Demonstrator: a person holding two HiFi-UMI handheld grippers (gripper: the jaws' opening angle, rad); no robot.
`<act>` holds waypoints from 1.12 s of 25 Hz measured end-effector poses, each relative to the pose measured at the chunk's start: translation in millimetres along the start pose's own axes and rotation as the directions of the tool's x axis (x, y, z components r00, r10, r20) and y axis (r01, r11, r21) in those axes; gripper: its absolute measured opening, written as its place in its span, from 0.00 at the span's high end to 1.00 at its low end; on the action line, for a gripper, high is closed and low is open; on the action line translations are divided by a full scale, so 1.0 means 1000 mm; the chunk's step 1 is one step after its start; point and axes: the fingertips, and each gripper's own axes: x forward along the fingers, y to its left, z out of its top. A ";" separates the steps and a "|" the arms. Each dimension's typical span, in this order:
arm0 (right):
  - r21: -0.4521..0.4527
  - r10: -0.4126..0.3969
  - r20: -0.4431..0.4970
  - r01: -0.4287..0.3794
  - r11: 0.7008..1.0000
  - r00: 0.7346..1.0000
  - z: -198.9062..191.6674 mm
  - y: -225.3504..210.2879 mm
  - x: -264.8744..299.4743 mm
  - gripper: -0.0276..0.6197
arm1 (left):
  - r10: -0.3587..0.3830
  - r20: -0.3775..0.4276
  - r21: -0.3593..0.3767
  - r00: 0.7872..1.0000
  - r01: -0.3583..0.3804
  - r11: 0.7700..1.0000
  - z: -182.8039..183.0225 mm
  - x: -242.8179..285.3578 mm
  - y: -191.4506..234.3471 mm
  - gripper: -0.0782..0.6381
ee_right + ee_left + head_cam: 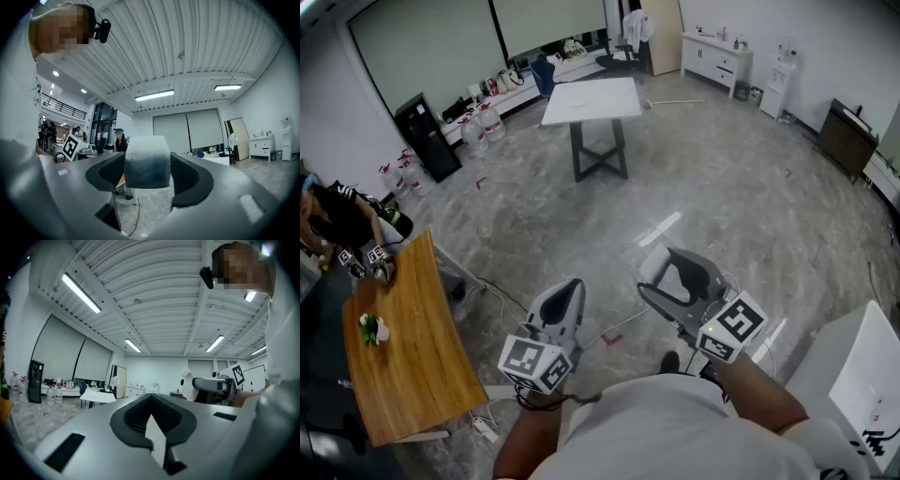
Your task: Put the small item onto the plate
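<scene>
Right gripper (656, 272) is clamped on the small item (146, 161), off to the right of the wooden table (412, 375). Left gripper (567, 286) is nearer that table, jaws pressed together, empty.

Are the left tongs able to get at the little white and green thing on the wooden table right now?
Probably not yet. The left tongs hang shut near the person's body, while the white and green thing lies far off on the wooden table. Nothing blocks the way; stepping closer should do.
</scene>
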 end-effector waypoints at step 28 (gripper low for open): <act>0.017 -0.036 0.009 0.036 0.999 0.999 -0.005 -0.187 0.034 0.50 | 0.047 -0.033 0.005 0.998 -0.047 0.999 -0.008 0.169 0.042 0.88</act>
